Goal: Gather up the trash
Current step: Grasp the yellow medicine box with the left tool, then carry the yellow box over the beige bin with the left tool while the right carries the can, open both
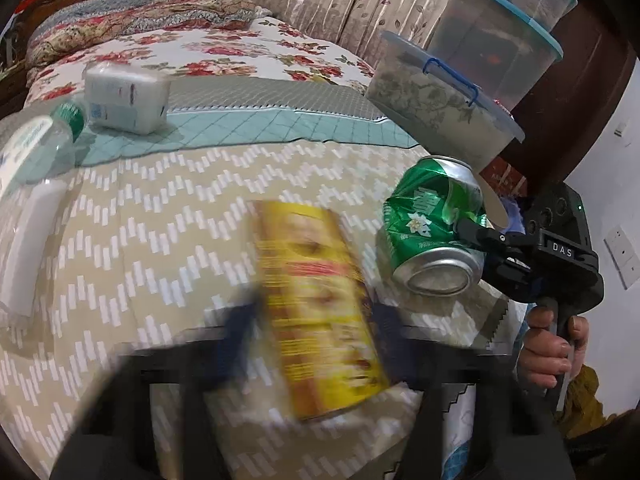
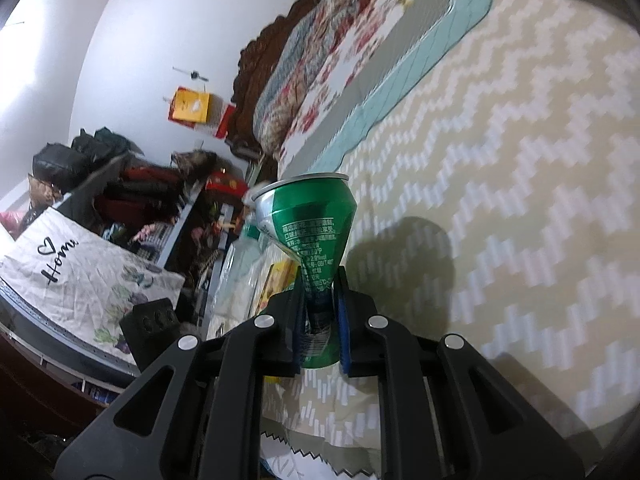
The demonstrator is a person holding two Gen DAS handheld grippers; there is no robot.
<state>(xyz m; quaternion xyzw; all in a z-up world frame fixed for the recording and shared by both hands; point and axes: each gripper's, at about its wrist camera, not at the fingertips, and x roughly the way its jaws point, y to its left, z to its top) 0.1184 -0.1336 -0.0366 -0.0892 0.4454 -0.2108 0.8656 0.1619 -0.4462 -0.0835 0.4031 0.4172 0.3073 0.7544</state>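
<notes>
A crushed green can (image 2: 312, 220) is pinched at its dented waist by my right gripper (image 2: 320, 320), which is shut on it and holds it above the zigzag bedspread (image 2: 500, 160). The left wrist view shows the same green can (image 1: 432, 216) at the right, with the right gripper (image 1: 468, 232) on it. A blurred yellow can (image 1: 316, 312) stands between the blue pads of my left gripper (image 1: 312, 320), and the pads press on its sides. Its yellow edge (image 2: 280, 280) peeks out behind the green can. A clear plastic bottle (image 1: 36, 148) and a white packet (image 1: 124, 98) lie farther up the bed.
Stacked plastic storage boxes (image 1: 480, 80) stand at the bed's right edge, near the green can. A person's hand (image 1: 552, 344) grips the right gripper's handle. A white curved object (image 1: 32, 248) lies at the left. A cluttered shelf (image 2: 120, 200) and a printed cloth (image 2: 80, 264) sit beside the bed.
</notes>
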